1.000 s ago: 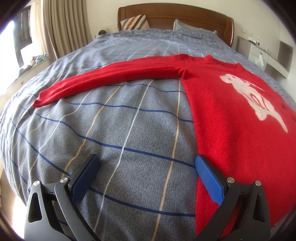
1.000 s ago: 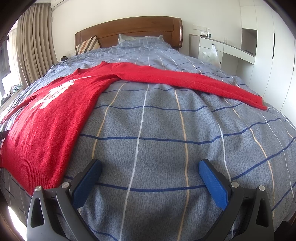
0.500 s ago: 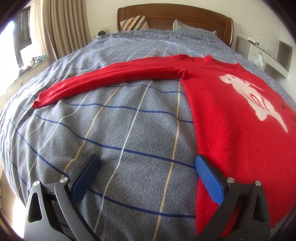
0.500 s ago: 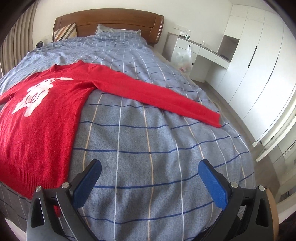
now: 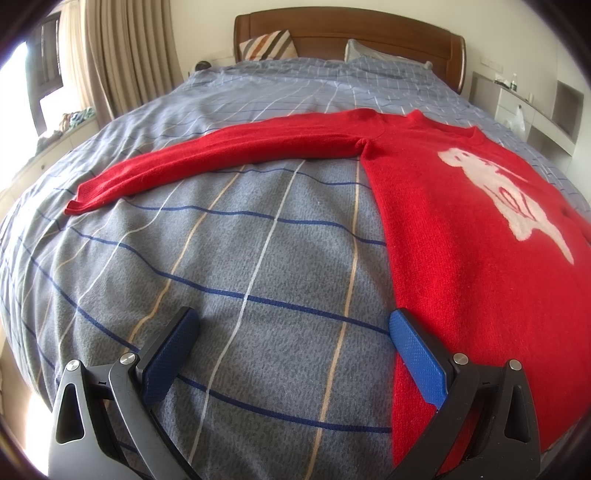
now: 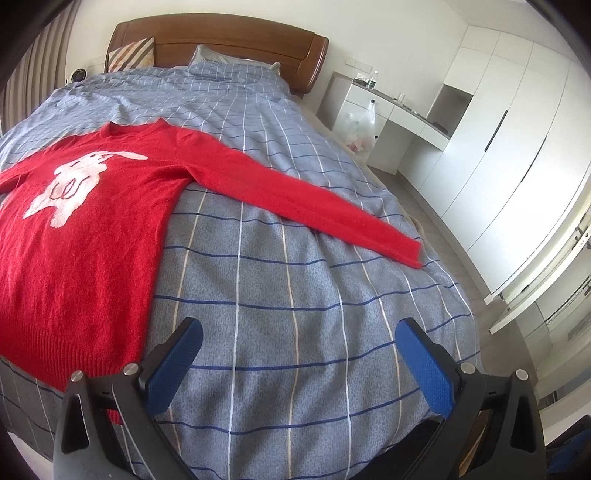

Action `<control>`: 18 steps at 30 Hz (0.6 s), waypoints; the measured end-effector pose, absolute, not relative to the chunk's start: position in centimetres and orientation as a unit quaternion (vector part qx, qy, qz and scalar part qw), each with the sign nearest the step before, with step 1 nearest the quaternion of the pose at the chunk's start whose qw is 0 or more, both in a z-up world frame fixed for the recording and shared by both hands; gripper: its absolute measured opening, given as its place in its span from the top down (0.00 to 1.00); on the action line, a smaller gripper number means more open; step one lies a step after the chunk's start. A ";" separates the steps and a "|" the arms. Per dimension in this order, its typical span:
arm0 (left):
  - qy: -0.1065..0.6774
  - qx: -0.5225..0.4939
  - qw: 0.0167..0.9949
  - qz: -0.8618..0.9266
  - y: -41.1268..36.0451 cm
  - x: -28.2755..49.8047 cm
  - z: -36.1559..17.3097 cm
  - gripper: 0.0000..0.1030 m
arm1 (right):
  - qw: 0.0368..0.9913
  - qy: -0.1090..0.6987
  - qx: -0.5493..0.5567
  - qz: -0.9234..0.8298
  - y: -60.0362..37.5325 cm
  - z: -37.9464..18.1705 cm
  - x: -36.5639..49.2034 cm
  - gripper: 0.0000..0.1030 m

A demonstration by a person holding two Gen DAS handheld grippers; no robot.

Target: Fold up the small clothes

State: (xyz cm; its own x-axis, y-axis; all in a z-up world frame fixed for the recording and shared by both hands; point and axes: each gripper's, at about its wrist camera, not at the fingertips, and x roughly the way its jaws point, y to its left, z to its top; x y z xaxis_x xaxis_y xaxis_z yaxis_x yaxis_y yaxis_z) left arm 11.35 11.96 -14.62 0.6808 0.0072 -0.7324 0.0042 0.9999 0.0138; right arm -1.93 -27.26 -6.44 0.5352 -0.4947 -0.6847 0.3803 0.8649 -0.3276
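A red knitted sweater (image 5: 461,236) with a white animal figure lies flat, face up, on the bed, both sleeves spread outward. Its left sleeve (image 5: 207,166) stretches toward the window side. In the right wrist view the sweater (image 6: 85,229) fills the left part and its other sleeve (image 6: 306,199) runs out to the bed's right edge. My left gripper (image 5: 293,339) is open above the checked cover, its right pad by the sweater's side edge. My right gripper (image 6: 299,347) is open over bare cover, right of the hem, holding nothing.
The bed cover (image 6: 295,295) is grey-blue with a line grid. A wooden headboard (image 5: 347,33) and pillows (image 5: 267,44) are at the far end. Curtains (image 5: 122,55) hang on the left. A white desk with a plastic bag (image 6: 358,125) and wardrobes (image 6: 517,147) stand right of the bed.
My right gripper has risen and swung to the right, so more of the right sleeve, bed edge and wardrobes come into view. The left gripper has barely moved.
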 end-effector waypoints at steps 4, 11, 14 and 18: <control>0.400 0.007 0.917 0.001 12.0 11.3 -14.6 0.00 | 0.873 0.407 -0.076 -0.257 -27.2 -6.0 -2.1 0.01; 0.404 0.007 0.915 0.001 12.0 11.4 -14.3 0.00 | 0.870 0.406 -0.084 -0.265 -27.6 -6.0 -2.0 0.01; 0.410 -0.016 0.912 -0.011 12.4 10.3 -13.0 0.00 | 0.872 0.411 -0.074 -0.257 -27.6 -5.9 -2.1 0.01; 0.429 -0.060 0.899 -0.065 12.1 6.6 -10.5 0.00 | 0.874 0.413 -0.083 -0.240 -26.5 -4.8 -2.5 0.01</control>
